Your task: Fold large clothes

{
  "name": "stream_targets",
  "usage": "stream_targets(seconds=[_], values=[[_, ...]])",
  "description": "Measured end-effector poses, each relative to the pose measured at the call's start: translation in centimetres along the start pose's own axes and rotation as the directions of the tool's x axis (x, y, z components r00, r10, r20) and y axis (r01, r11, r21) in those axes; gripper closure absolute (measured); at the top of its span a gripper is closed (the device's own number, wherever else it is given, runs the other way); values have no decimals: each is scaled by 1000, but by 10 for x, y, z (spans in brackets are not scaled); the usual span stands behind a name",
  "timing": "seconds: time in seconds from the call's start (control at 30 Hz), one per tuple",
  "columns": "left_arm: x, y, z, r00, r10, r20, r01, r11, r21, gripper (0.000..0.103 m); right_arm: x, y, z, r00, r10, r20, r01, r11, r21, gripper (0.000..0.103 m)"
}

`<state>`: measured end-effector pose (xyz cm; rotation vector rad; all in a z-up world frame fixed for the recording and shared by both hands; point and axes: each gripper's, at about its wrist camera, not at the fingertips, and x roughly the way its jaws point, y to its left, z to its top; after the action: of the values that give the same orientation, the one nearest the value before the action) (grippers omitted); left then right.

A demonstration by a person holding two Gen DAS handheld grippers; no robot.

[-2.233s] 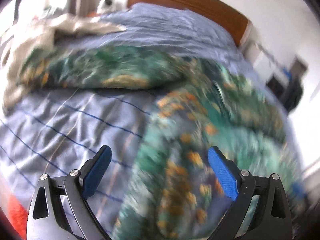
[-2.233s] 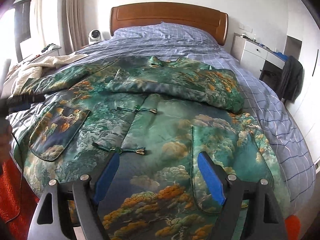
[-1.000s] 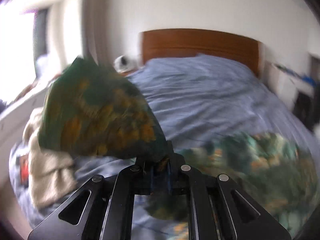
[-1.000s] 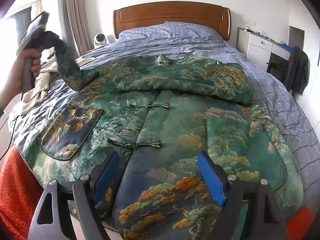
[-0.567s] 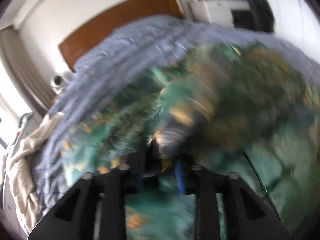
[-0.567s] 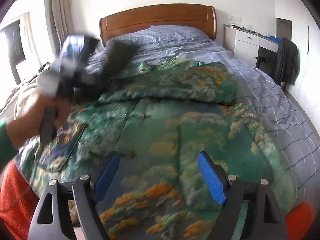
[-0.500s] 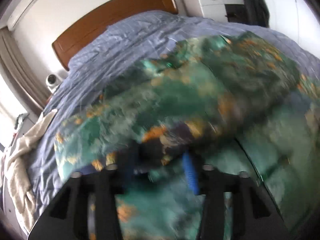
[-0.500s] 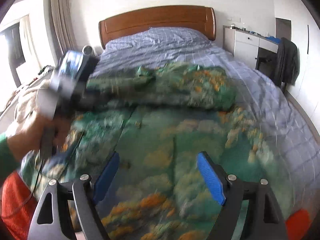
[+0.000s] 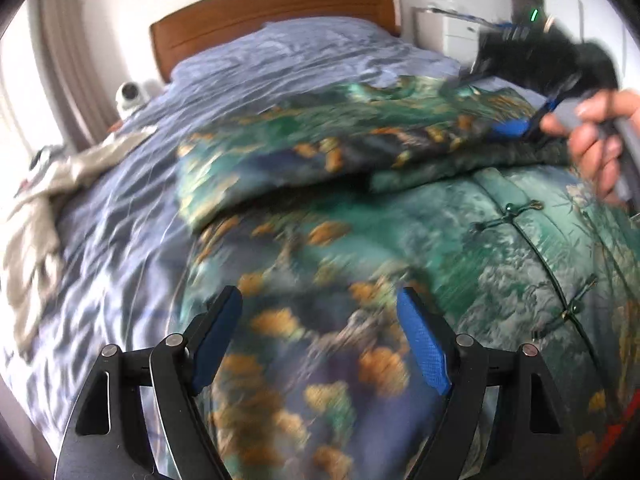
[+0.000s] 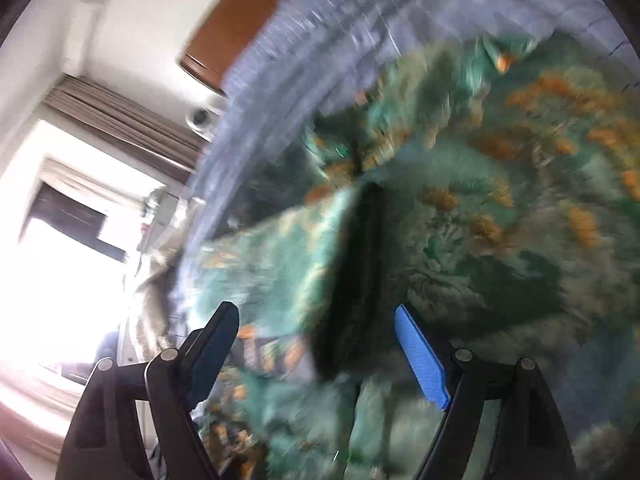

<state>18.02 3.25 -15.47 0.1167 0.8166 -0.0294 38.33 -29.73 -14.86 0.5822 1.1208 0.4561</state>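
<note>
A large green jacket with orange and teal landscape print (image 9: 460, 240) lies spread on the bed. Its left sleeve (image 9: 320, 152) lies folded across the chest. My left gripper (image 9: 320, 336) is open and empty, low over the jacket's left side. My right gripper (image 10: 316, 344) is open, close over the folded sleeve (image 10: 280, 256); nothing is between its pads. In the left wrist view the right gripper (image 9: 516, 128) and the hand holding it (image 9: 596, 148) are at the far right, above the sleeve end. Both views are motion blurred.
The bed has a blue checked sheet (image 9: 120, 240) and a wooden headboard (image 9: 276, 12). A beige cloth (image 9: 44, 196) lies at the bed's left edge. A small white fan (image 9: 130, 94) stands left of the headboard. A bright window (image 10: 60, 248) is on the left.
My left gripper carried the left sleeve across the jacket, let it go and opened, then drew back. My right gripper moved forward from the hem to over the folded sleeve.
</note>
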Motion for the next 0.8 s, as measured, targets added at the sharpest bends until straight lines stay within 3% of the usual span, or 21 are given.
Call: stream_targets(seconds=[0.03,0.07,0.1,0.13,0.2,0.3,0.37,0.43,0.47,0.57,0.6,0.73,0.77,0.8], values=[[0,4,-2,1000,-5,-6,4,1000,-20,22,12,0,0,999,-16,-28,16,1000,7,34],[2,6,-2,1000,-7,-12,7,999,-39,22,23,4,0,998,-40,-48,40,999,-6,70],[2,7,-2,1000,-7,-15,6,999,-53,22,27,11,2,996,-55,-65,52,998,-39,84],[1,9,-3,1000,-7,-15,6,998,-65,22,28,17,3,996,-59,-67,54,996,-68,86],[-4,14,-1,1000,-17,-9,16,996,-87,22,8,35,16,997,-67,31,70,987,-146,86],[-7,16,4,999,-41,-2,40,993,-114,22,-13,33,39,982,-131,139,152,976,-153,86],[-3,16,11,998,-56,-9,55,991,-126,22,-9,21,51,971,-192,144,213,967,-143,85],[2,17,16,998,-64,-21,61,989,-135,22,11,7,54,962,-257,93,269,950,-158,78],[5,18,21,997,-69,-29,64,988,-138,22,21,1,53,958,-278,69,286,944,-164,66],[7,28,40,996,-79,-30,73,986,-152,22,32,-6,46,958,-282,46,285,936,-208,50],[7,34,48,996,-82,-19,78,984,-162,21,27,-1,45,952,-298,68,305,922,-240,49],[15,65,97,994,-100,37,106,963,-247,11,-11,39,35,882,-365,298,458,813,-360,49],[25,70,112,992,-115,46,123,958,-259,11,-18,53,34,872,-349,343,471,787,-398,49],[38,72,124,992,-122,45,129,956,-262,12,-19,62,36,876,-330,352,465,774,-431,49]])
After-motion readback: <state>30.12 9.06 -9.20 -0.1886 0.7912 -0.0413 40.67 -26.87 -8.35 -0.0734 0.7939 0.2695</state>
